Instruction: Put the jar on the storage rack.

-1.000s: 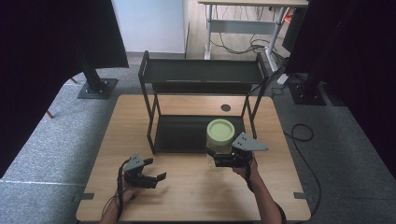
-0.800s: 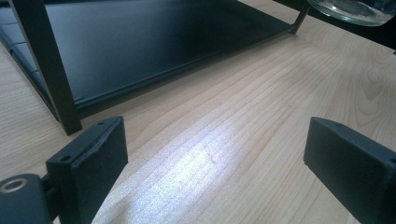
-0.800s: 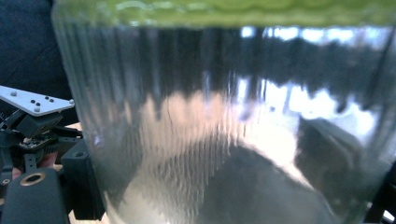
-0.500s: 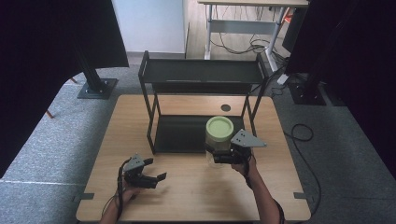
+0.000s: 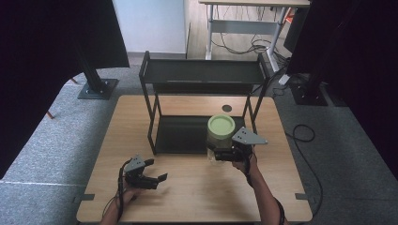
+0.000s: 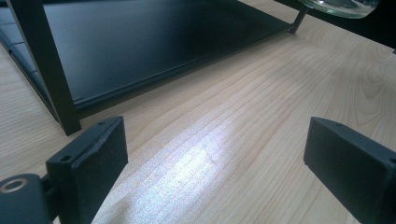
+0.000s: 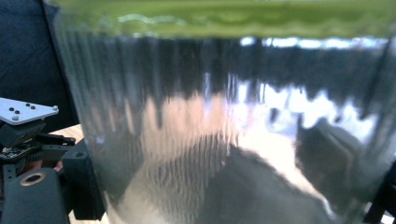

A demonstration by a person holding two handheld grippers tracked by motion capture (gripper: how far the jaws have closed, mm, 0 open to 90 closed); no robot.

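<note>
Two grippers at work over a wooden table (image 5: 197,187). Right gripper (image 5: 224,153), held in the person's right hand (image 5: 246,164), pinches a clear ribbed glass jar (image 5: 219,140) with a pale green lid (image 5: 221,125); in the right gripper view the jar wall (image 7: 224,135) sits between the jaws, touching both. Jar is at the near right corner of a black two-tier metal rack (image 5: 202,75), just at the front edge of its lower shelf (image 5: 180,133). Whether the jar's base touches the surface, cannot tell. Left gripper (image 5: 152,178), near left on the table, jaws spread wide, nothing between them, bare wood (image 6: 224,154) below. Rack's near left leg (image 6: 46,70) stands just beyond it.
</note>
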